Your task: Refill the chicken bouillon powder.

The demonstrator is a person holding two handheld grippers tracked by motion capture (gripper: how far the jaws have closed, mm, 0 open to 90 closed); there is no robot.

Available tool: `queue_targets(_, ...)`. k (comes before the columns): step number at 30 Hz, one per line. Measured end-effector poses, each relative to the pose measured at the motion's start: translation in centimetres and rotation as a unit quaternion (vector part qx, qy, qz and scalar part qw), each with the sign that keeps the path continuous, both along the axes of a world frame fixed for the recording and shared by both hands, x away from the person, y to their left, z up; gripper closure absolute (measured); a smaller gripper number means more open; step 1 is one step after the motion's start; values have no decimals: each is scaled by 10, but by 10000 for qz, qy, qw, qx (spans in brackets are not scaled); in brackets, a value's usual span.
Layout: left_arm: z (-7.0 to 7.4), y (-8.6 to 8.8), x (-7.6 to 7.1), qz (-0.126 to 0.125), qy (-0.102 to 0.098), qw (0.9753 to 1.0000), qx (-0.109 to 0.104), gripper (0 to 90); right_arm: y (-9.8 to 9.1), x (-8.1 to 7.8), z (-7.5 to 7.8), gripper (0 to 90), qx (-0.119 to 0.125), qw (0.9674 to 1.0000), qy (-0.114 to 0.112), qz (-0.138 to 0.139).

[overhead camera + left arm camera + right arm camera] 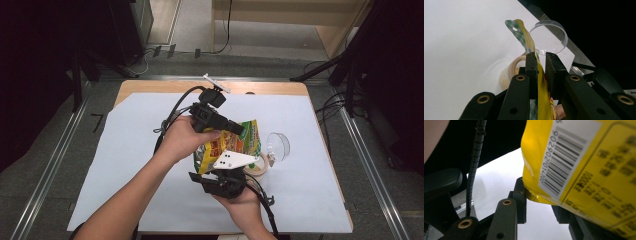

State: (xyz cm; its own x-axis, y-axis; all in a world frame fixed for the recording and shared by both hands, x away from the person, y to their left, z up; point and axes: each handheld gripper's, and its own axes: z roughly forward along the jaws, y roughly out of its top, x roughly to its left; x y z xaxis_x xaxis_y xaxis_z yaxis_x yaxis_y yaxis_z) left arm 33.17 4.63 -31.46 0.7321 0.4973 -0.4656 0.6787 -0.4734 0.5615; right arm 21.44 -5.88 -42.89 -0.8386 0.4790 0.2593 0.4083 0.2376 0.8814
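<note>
Table (150, 150): white sheet, tape roll (260, 167) and clear lid (278, 145) just right of the work. Bag (235, 142) is lifted off the table between my hands. Left gripper (240, 131) is clamped on its top seam, right gripper (227, 175) on the bottom corner. Best kept pinching close to the seam, pulling evenly, no twisting, clear of the lid.

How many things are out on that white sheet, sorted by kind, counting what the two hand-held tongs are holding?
Snack bag: 1, yellow, held up between both tongs
Tape roll: 1, beige, lying on the sheet
Clear round dish: 1, on the sheet beside the roll
Total: 3
</note>
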Motion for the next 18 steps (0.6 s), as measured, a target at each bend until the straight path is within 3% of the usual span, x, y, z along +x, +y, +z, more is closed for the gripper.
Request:
queue_targets(7, 1, -1, 2, 19, 93, 9999, 51, 811, 0, 1, 0, 696, 54, 10000, 38, 49)
queue_targets(18, -1, -3, 2, 14, 84, 9999, 114, 812, 0, 1, -2, 698, 74, 10000, 62, 22)
